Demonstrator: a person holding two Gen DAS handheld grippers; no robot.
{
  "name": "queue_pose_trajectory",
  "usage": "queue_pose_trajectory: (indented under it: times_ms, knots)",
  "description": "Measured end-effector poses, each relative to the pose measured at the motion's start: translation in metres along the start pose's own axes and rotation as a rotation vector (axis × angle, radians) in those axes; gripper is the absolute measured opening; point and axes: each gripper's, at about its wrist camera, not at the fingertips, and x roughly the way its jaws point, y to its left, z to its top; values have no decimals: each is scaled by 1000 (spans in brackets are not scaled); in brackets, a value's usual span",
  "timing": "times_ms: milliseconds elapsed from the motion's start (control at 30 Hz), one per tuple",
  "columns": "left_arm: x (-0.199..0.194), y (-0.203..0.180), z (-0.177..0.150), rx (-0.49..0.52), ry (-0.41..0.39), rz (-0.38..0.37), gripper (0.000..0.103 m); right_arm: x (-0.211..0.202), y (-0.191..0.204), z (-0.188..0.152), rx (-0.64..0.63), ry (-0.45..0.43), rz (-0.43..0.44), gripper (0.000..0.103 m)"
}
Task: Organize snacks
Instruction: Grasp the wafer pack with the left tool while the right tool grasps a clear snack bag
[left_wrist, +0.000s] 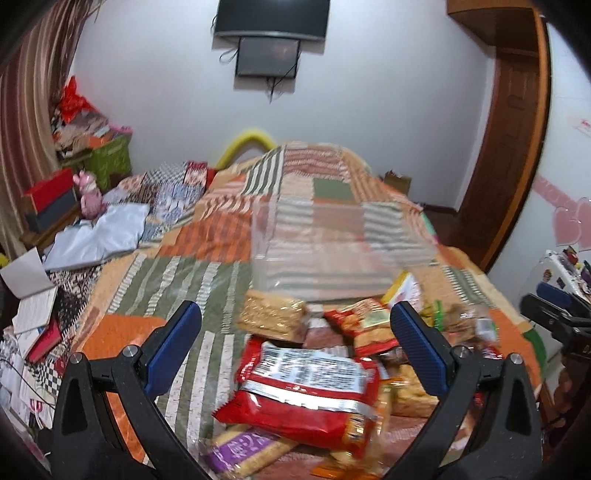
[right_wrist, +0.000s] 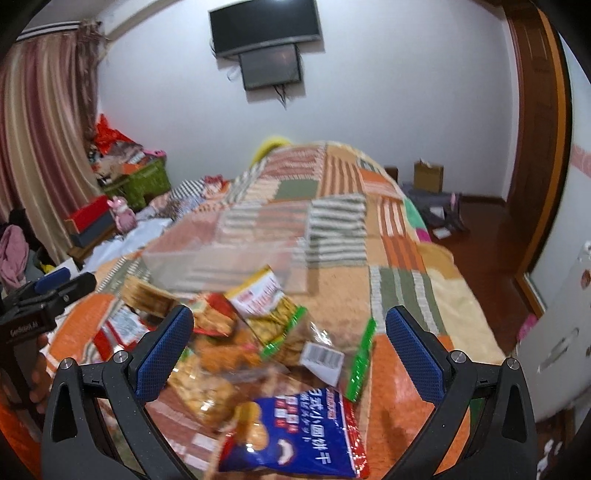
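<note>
Your left gripper (left_wrist: 295, 347) spread wide, holding nothing, hovering over red packet (left_wrist: 306, 391) at near end of snack pile (left_wrist: 362, 332). Your right gripper (right_wrist: 290, 347) also spread, empty, above blue packet (right_wrist: 295, 432) and green-edged cracker bag (right_wrist: 284, 325). Pile lies on patchwork bedspread (left_wrist: 184, 236), near end of bed. Clear plastic bin (left_wrist: 332, 251) sits just beyond pile, toward far side. Frames blurred; labels unreadable.
</note>
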Motion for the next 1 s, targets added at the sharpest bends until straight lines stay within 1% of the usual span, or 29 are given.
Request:
queue_pose_trajectory:
  times_ms: [167,300,367,467,533,600,700,733,867,1000]
  knots:
    - [33,15,-2,-38,72,10,103,24,-18,-9,51,98,-5,103]
    - [57,24,-3,-56,132,7,90,39,-27,-12,84,156,-27,103]
    - [64,26,-4,-66,149,0,89,48,-35,-15,113,192,-16,103]
    - [73,28,-5,-67,163,-14,84,58,-43,-19,151,232,12,102]
    - [78,27,-5,-63,178,-36,77,64,-46,-21,170,259,29,95]
    - [82,26,-7,-62,195,-56,69,69,-48,-24,186,281,54,90]
    - [88,24,-9,-55,205,-44,65,73,-46,-25,182,290,73,88]
    - [90,24,-10,-55,207,-41,64,72,-44,-26,177,292,82,85]
    - [92,25,-12,-63,210,-47,63,81,-41,-26,169,312,118,79]
    - [93,25,-12,-56,205,-43,61,88,-38,-26,169,324,154,63]
